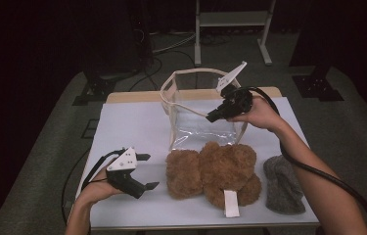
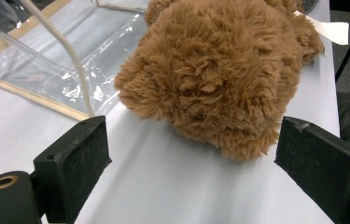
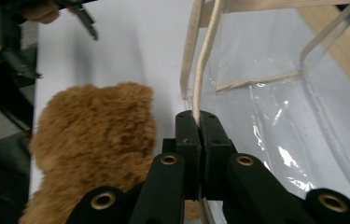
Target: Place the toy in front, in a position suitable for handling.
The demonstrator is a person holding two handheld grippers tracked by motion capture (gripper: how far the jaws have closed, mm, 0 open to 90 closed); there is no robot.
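Note:
A brown plush teddy bear [image 1: 213, 171] lies on the white table cover, with a white tag [image 1: 231, 202] at its near side. A clear plastic bag [image 1: 195, 110] with cream trim stands behind it. My right gripper [image 1: 211, 117] is shut on the bag's cream cord handle [image 3: 203, 60], holding it up over the bag's front. My left gripper [image 1: 148, 171] stands open just left of the bear [image 2: 214, 74], jaws wide apart and empty, pointing at the plush head.
A grey knitted item [image 1: 283, 185] lies at the table's right front. The white cover [image 1: 132, 127] has free room at the left. A metal stand [image 1: 232, 24] and cables sit on the floor behind the table.

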